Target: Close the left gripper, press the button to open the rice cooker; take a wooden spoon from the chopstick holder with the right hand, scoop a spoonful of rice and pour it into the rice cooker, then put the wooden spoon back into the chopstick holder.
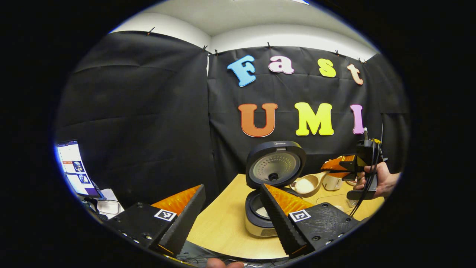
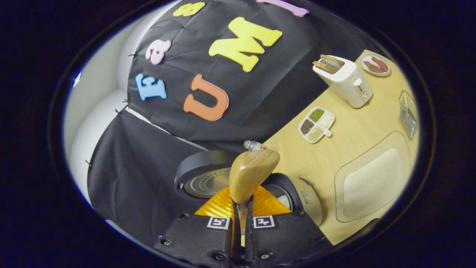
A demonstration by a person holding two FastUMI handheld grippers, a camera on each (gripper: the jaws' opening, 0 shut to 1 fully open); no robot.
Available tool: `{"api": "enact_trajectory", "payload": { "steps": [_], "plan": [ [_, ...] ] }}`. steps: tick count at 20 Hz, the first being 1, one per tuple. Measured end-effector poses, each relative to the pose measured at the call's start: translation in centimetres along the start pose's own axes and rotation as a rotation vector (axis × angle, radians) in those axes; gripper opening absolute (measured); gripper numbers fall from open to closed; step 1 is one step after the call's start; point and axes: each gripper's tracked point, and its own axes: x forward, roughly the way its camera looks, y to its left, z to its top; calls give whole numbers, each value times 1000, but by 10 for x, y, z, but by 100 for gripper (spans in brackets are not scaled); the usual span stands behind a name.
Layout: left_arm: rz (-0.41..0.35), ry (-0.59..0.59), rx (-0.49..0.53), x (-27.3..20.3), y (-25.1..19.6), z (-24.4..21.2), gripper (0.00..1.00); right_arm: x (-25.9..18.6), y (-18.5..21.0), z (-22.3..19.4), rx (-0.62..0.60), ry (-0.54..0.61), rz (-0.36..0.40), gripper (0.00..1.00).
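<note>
The rice cooker [image 1: 260, 223] stands open, its lid [image 1: 275, 163] raised and some rice in the pot. My left gripper [image 1: 234, 219] is open in front of it, holding nothing. Just right of the lid hangs the wooden spoon [image 1: 306, 185], heaped with white rice. A hand holds my right gripper [image 1: 327, 169] shut on the spoon's handle. In the right gripper view the spoon's bowl [image 2: 253, 173] shows from behind, above the open cooker [image 2: 301, 199], with my right gripper [image 2: 241, 204] shut on the handle. A white holder [image 1: 332, 182] stands behind the spoon.
A clear tray of rice [image 2: 372, 182] lies right of the cooker on the wooden table [image 2: 334, 156]. Farther back are a sectioned dish [image 2: 316, 124], a toaster [image 2: 344, 80], a plate [image 2: 375, 64] and a wire basket [image 2: 408, 111]. A lit screen [image 1: 74, 167] stands far left.
</note>
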Motion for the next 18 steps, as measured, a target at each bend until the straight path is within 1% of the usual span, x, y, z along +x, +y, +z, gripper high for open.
{"api": "enact_trajectory", "payload": {
  "steps": [3,7,13,16,18],
  "plan": [
    [-8,10,-10,-1,14,-5,95,24,-6,-16,-65,6,-53,10],
    [-20,19,-4,1,27,-12,95,47,-24,-21,-185,-14,-143,10],
    [-54,20,-6,4,29,-20,95,51,-37,-14,-401,-41,-271,10],
    [-57,18,3,6,28,-23,95,49,-34,-15,-457,-43,-289,10],
    [-63,17,-4,12,19,-26,95,51,-30,-18,-514,-39,-292,10]
  ]
}}
